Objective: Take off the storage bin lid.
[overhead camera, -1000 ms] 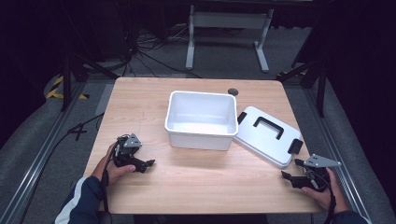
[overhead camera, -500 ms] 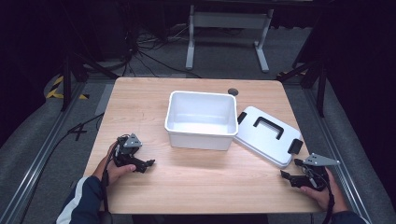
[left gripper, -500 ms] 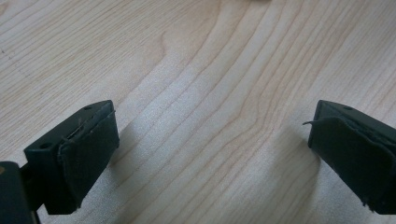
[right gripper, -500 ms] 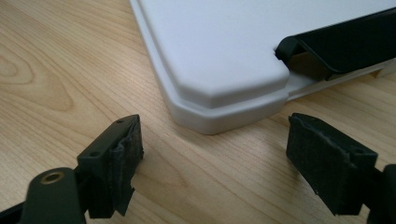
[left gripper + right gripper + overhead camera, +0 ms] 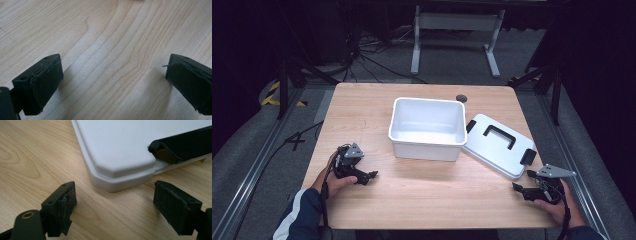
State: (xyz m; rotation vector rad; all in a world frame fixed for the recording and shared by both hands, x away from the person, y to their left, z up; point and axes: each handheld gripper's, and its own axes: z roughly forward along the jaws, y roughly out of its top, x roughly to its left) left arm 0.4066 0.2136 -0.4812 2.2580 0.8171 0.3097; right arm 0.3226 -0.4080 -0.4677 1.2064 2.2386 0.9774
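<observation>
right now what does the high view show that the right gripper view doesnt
High view alone: the open white bin mid-table, the whole lid's black handle, the left gripper in the person's left hand, the table edges and the floor with cables.

Right gripper view alone: a close look at the lid's near corner and the side latch, with the right gripper open just short of that corner.

Both: the lid lying on the wooden table, and the right gripper pointed at it.
</observation>
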